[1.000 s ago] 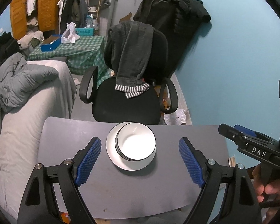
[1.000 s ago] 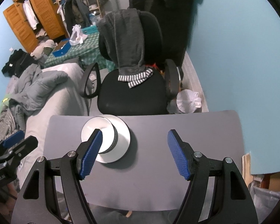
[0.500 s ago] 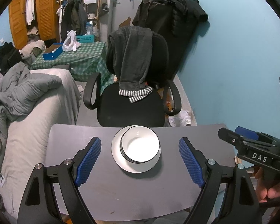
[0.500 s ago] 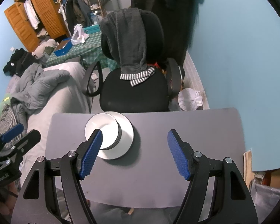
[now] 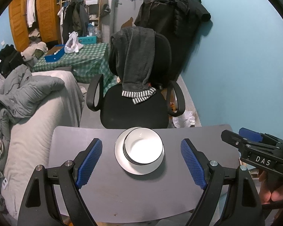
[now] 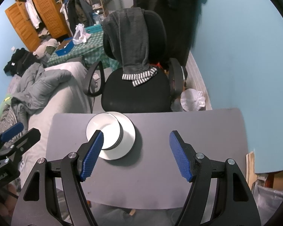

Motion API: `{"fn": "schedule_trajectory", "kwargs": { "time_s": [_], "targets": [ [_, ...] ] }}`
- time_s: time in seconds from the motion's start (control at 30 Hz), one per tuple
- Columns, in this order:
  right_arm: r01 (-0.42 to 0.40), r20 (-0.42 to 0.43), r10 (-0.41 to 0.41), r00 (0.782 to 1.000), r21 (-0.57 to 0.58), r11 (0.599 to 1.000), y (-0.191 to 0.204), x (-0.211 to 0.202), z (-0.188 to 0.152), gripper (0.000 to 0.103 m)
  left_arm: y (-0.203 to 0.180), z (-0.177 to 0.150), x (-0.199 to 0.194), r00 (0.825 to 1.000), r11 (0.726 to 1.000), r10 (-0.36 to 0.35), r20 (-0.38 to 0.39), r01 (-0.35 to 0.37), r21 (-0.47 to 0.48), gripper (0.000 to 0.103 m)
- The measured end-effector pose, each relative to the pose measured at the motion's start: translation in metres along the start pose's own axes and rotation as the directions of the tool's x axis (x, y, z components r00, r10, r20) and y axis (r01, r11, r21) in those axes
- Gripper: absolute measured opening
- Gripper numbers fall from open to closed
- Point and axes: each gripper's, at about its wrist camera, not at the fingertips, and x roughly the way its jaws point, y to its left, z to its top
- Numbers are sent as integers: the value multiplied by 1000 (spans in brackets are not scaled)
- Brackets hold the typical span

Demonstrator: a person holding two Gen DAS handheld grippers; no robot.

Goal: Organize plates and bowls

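Little has changed over the last second. Both tools hang above the grey desk [image 5: 107, 192], and only the left-wrist view has drifted slightly, so the stack now sits a bit further right in its frame. The left tool [image 5: 141, 163] has its blue pads spread wide with nothing between them. The stack lies ahead of it, centred between the pads: nested white bowls [image 5: 143, 147] with dark rims resting on a white plate [image 5: 122, 162].

The right tool [image 6: 136, 155] is also spread wide and empty, with the stack ahead and towards its left pad.

Judging from this, the dishes look already gathered and neither tool is reaching in.

The only readable writing is "DAS", in white on the right tool's body, seen at the right edge of the left-wrist view.
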Motion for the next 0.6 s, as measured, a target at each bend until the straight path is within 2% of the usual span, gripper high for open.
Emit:
{"fn": "schedule_trajectory", "kwargs": {
  "time_s": [0.6],
  "targets": [
    [-7, -6, 7, 1000, 1, 1000, 2, 1, -1, 71, -1, 7, 5, 999, 999, 32, -11, -32, 32, 86]
  ]
}}
